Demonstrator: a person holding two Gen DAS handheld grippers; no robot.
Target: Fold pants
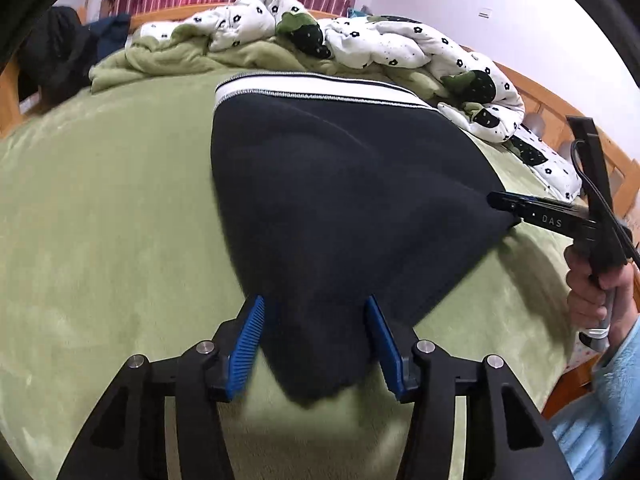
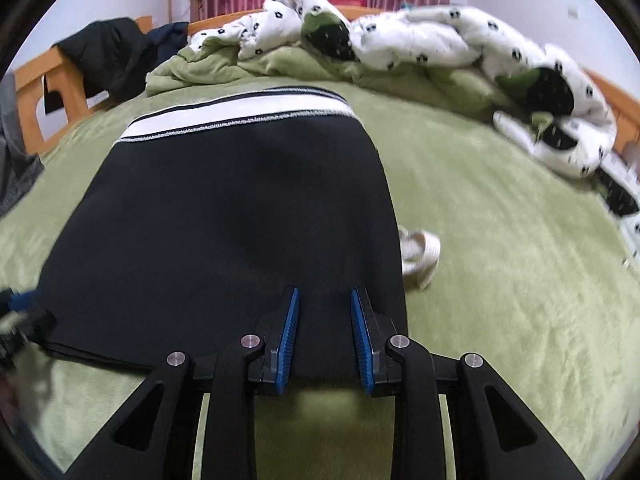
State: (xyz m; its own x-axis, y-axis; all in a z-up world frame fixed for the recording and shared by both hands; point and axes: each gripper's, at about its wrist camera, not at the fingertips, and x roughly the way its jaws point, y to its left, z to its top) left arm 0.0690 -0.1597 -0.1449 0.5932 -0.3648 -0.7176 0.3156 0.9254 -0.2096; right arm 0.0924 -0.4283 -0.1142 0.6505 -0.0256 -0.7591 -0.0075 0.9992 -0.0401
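Observation:
Black pants (image 1: 340, 200) with a white waistband (image 1: 320, 90) lie folded on the green bed cover (image 1: 100, 220). They also show in the right wrist view (image 2: 240, 220). My left gripper (image 1: 316, 304) is open, its blue pads either side of the near left corner of the pants. My right gripper (image 2: 325, 300) is open, straddling the near right edge of the pants. The right gripper also shows in the left wrist view (image 1: 504, 202), its tips at the pants' right corner. The left gripper shows blurred at the left edge of the right wrist view (image 2: 20, 312).
A rumpled white flowered quilt (image 1: 360, 40) and a green blanket (image 1: 168, 56) lie at the far side of the bed. Dark clothes (image 2: 116, 52) hang on the wooden bed frame (image 2: 32, 84). A pale cord or strap (image 2: 420, 256) lies beside the pants.

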